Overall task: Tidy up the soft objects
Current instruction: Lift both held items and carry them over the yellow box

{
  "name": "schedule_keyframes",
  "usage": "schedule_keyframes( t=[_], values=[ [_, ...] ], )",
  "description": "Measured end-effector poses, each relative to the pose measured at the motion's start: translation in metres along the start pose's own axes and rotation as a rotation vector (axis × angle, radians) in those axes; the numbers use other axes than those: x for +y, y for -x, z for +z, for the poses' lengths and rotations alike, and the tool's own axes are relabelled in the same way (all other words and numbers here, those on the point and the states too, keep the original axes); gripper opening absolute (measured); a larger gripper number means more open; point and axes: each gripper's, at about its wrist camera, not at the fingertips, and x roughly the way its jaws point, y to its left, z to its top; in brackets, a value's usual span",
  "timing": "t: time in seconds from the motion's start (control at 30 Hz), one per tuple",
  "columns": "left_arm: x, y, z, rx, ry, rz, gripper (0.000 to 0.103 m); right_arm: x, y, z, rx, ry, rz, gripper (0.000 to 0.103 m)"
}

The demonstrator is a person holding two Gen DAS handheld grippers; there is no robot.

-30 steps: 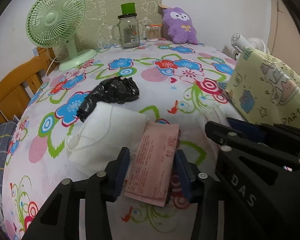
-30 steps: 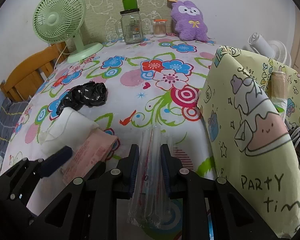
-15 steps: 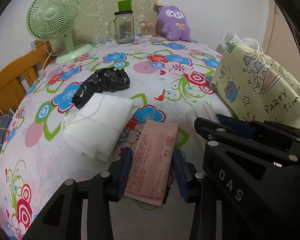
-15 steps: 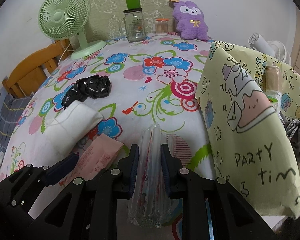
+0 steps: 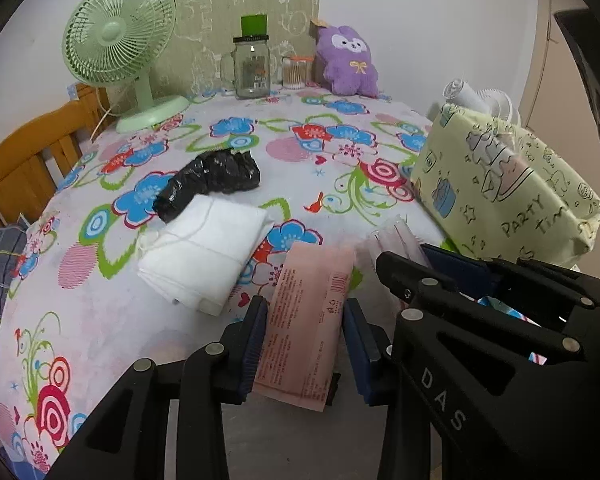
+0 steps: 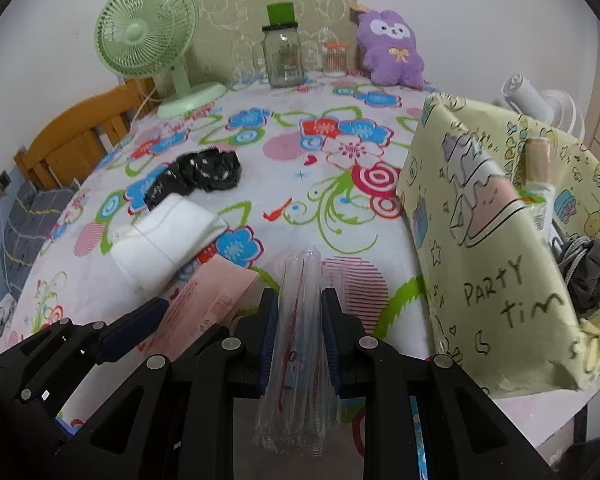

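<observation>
My left gripper (image 5: 305, 320) has its jaws closing, and both pads press on a flat pink packet (image 5: 312, 280) held above the near edge of the flowered table (image 5: 100, 320). Close on its right, my right gripper (image 6: 299, 300) is shut on a clear plastic sleeve (image 6: 302, 272) that stands up between its pads. A folded white cloth (image 5: 204, 248) and a crumpled black bag (image 5: 212, 180) lie on the table ahead of the left gripper. At the right stands a yellow-green "party time" bag (image 6: 488, 240), its mouth open, with a grey pouch (image 6: 584, 272) inside.
Along the back wall stand a green desk fan (image 5: 120, 40), a glass jar with a green lid (image 5: 252, 68), a small jar of cotton swabs (image 5: 294, 72) and a purple plush toy (image 5: 346, 60). A wooden bed rail (image 5: 16, 160) borders the table's left side.
Both grippers have drawn back toward the table's near edge and risen slightly, carrying the pink packet and the clear sleeve. The white cloth and black bag stay where they were.
</observation>
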Motion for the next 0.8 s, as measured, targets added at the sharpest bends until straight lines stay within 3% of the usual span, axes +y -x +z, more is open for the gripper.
schedule_keyframes(
  t=[0.8],
  values=[
    [-0.008,0.055,0.027,-0.134,-0.027,0.055,0.039,0.007,0.059,0.027,-0.144,0.039,0.013,0.025]
  ],
)
